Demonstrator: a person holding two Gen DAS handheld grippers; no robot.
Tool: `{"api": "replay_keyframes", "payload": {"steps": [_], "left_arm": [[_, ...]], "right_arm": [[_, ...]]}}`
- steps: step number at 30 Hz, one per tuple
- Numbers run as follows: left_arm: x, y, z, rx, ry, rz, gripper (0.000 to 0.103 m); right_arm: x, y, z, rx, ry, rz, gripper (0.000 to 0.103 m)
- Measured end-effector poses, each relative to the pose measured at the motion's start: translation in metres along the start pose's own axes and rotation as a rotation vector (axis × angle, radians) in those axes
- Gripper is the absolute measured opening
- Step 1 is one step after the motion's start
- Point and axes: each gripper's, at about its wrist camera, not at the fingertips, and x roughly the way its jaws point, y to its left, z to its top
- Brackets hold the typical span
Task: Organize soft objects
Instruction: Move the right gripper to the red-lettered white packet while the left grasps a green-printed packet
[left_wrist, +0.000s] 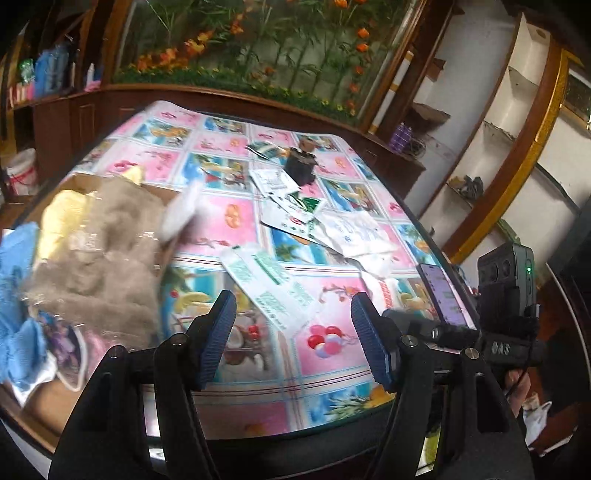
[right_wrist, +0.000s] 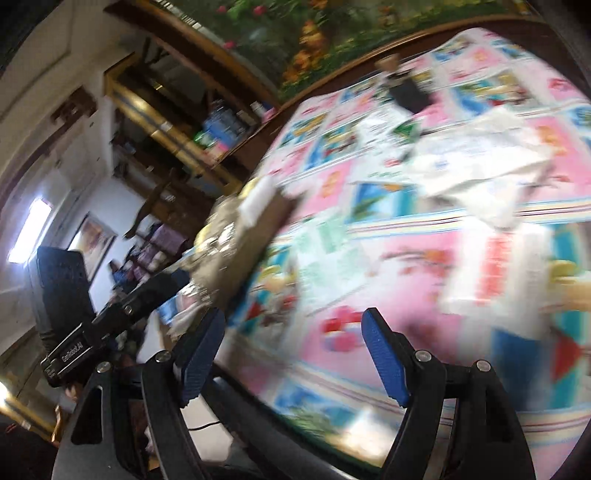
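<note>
My left gripper (left_wrist: 293, 338) and right gripper (right_wrist: 293, 360) both hang wide apart over the pink-and-blue patterned tablecloth (left_wrist: 332, 365), gripping nothing. The fuzzy grey-brown soft toy (left_wrist: 99, 254) lies in the brown cardboard box (left_wrist: 85, 182) at the cloth's left edge, white green-printed packets (left_wrist: 269, 284) scattered mid-cloth.

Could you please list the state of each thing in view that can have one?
left gripper: open, holding nothing
right gripper: open, holding nothing
cardboard box: open, heaped with soft items
grey fluffy cloth: piled in the box
white packets: scattered on the tablecloth
phone: screen lit
</note>
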Motion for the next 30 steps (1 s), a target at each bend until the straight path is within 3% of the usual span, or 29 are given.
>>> {"api": "replay_keyframes", "payload": {"steps": [4,9,15,22,26,30], "left_arm": [[0.01,-0.003,0.0,-0.002,0.024,0.014,0.065],[0.018,0.002,-0.002,-0.026,0.049,0.016,0.065],[0.024,0.009,-0.005,-0.037,0.071,0.015,0.065],[0.037,0.012,-0.004,-0.03,0.106,0.038,0.065],[0.042,0.009,-0.004,-0.011,0.105,0.046,0.065],[0.055,0.009,-0.004,-0.027,0.154,0.042,0.065]], "right_arm": [[-0.02,-0.023,0.011,0.069,-0.074,-0.146,0.077],[-0.024,-0.04,0.02,0.08,-0.084,-0.328,0.078],[-0.005,-0.057,0.024,0.092,-0.021,-0.487,0.081],[0.032,-0.033,0.023,-0.031,0.006,-0.681,0.084],[0.047,-0.018,0.015,-0.129,0.033,-0.752,0.069],[0.044,-0.013,0.011,-0.157,0.033,-0.715,0.054]]}}
